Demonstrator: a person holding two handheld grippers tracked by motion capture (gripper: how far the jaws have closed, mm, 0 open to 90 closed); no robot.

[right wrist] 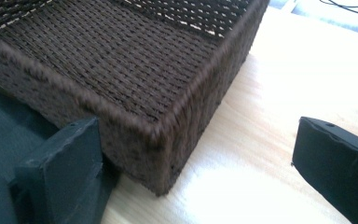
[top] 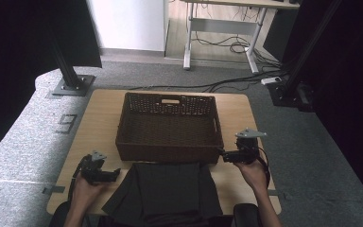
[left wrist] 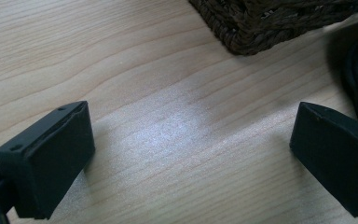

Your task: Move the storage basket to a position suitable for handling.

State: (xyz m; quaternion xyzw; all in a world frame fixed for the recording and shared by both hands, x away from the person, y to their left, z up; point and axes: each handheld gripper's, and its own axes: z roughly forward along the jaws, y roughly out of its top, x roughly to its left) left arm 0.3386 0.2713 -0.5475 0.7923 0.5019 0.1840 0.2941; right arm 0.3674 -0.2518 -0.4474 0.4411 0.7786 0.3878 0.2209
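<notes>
Down at the near edge of the counter lies the dark folded cloth, flat on the wood and hanging a little over the front, its far edge right up against the basket. To its left sits the left gripper, fingers spread wide with nothing but bare wood between them, pointing across toward the cloth's left edge and just short of it. Over on the other side, the right gripper is released too, fingers apart, aimed at the near right corner of the woven basket; in the right gripper view that corner stands between the spread fingers, not pinched, with one finger down by the cloth. The basket itself is brown wicker, empty, sitting mid-counter, a handle slot in its far wall. Beyond the counter: grey carpet, black frame posts, a white desk's legs and loose cables on the floor.
</notes>
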